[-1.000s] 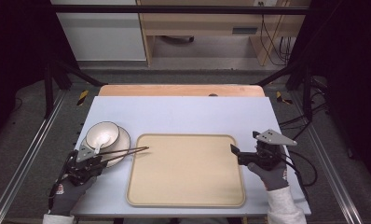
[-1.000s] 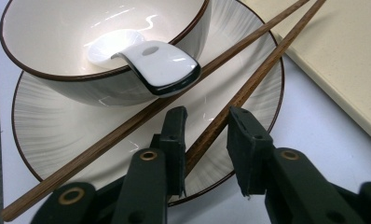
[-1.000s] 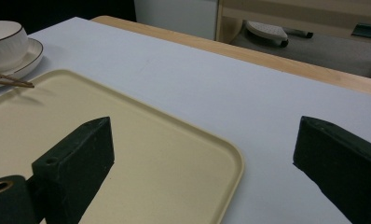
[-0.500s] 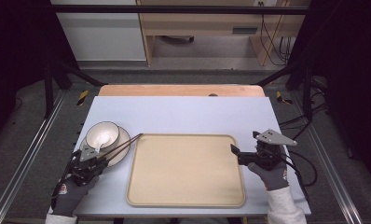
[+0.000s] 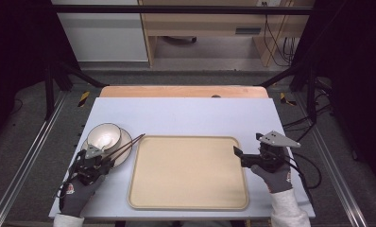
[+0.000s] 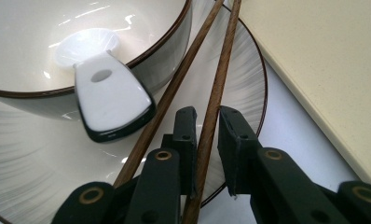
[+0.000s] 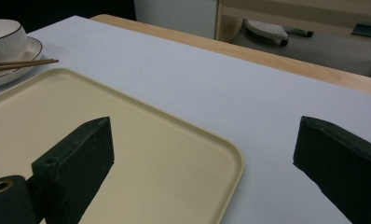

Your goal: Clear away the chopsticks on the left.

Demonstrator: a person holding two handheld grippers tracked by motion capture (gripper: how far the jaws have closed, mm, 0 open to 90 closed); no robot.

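- The big beige tray (image 5: 188,172) can be taken as the anchor here: it's laid flat in the middle of the pale blue table (image 5: 186,116), and nothing is seen on it.
- Just off the tray's left edge, a ribbed cream plate (image 5: 122,142) with a dark rim is found, with a matching bowl (image 5: 103,135) stacked on it.
- A white spoon (image 6: 106,95) is propped inside the bowl, its handle hanging out over the rim (seen best in the left gripper view).
- Two brown chopsticks (image 5: 127,144) are laid across the plate, tips pointed toward the tray's far-left corner and reaching right up to its edge.
- The left gripper (image 5: 95,163) is held at the near edge of the plate, left of the tray. Its jaws are parted a little, with one chopstick (image 6: 214,100) running up through the gap and touching the left jaw; no clamp is made on it. The other stick is passed outside the jaws.
- The right gripper (image 5: 238,156) is parked over the tray's right edge, jaws spread wide with nothing between them. In the right gripper view (image 7: 202,163), one jaw is seen over the tray and the other over bare table past the tray's corner.
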